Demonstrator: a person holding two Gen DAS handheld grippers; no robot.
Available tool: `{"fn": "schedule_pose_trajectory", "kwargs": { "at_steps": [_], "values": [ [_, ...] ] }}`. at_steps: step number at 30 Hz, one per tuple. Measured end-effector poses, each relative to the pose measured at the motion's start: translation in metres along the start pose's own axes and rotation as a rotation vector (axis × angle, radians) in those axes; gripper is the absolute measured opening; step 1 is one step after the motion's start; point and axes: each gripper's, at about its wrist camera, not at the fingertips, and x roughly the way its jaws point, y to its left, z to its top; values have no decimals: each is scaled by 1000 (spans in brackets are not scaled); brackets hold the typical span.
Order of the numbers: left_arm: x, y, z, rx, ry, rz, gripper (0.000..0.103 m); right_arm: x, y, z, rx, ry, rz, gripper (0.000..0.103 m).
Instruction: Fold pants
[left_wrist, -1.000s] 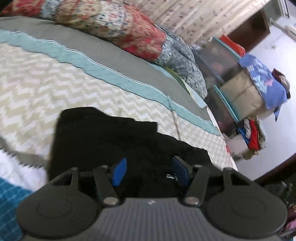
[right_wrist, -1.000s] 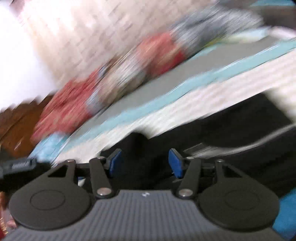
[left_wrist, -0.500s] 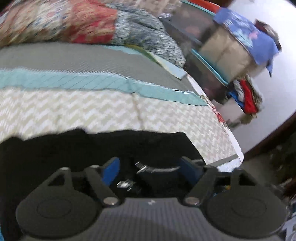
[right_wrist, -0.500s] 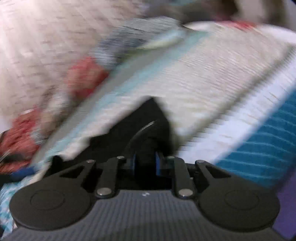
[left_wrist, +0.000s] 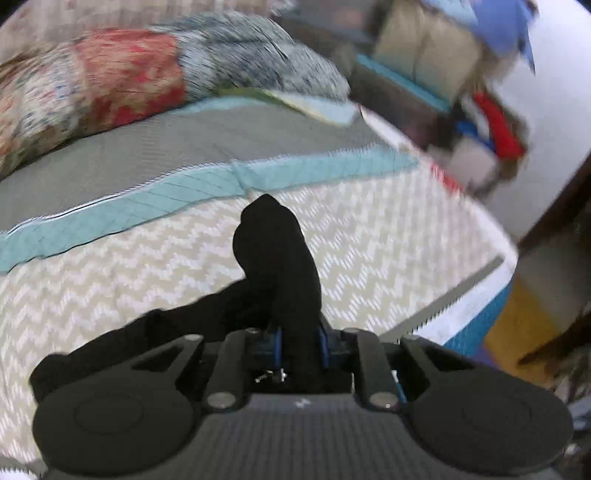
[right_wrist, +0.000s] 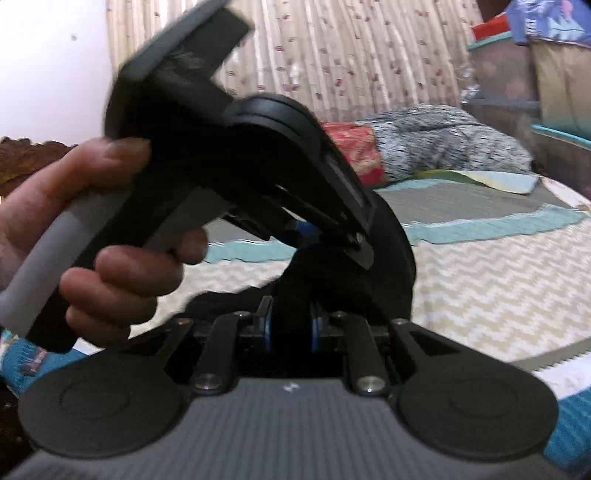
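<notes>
The left gripper (left_wrist: 298, 345) is clamped on a bunched fold of the black pants (left_wrist: 275, 254), its blue pads pressed against the cloth on both sides; the fabric rises in a dark hump just beyond the fingers and trails off toward the left above the zigzag-patterned bedspread (left_wrist: 376, 236). The right gripper (right_wrist: 289, 328) is likewise closed tight on black pants cloth, the blue pads showing only as thin edges on either side of the pinched fabric. In the right wrist view the person's left hand (right_wrist: 92, 236) wraps around the grey handle of the left gripper, which fills the space just above the pants and hides most of them. Beyond the pants on the bedspread runs a teal band (left_wrist: 207, 192), then a grey panel, and past that lie a red floral pillow (left_wrist: 110, 85) and a blue-grey speckled pillow (left_wrist: 255, 55) against a curtain printed with pale stripes and small red marks (right_wrist: 351, 55). To the right of the bedspread stands a stack of bins and piled cloth (left_wrist: 443, 62), blurred. A small pale logo sits on each gripper body, too small to read; no other writing is legible.
</notes>
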Motion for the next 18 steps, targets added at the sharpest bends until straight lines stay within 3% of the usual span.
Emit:
{"fn": "schedule_pose_trajectory", "kwargs": {
  "at_steps": [4,9,12,14,16,18],
  "values": [
    [-45,52,-20,-84,-87,44,16,17,36,5,-10,14,120,21],
    [-72,128,-64,-261,-113,96,16,51,96,-2,-103,88,231,21],
    [-61,165,-91,-347,-99,135,21,82,116,-16,-127,181,267,22],
    [-40,187,-107,-395,-46,154,29,107,123,-32,-143,290,286,36],
    [-20,202,-123,-443,-6,164,31,126,117,-45,-113,414,330,38],
    [-16,205,-133,-464,-45,152,35,123,104,-42,-48,429,356,38]
  ]
}}
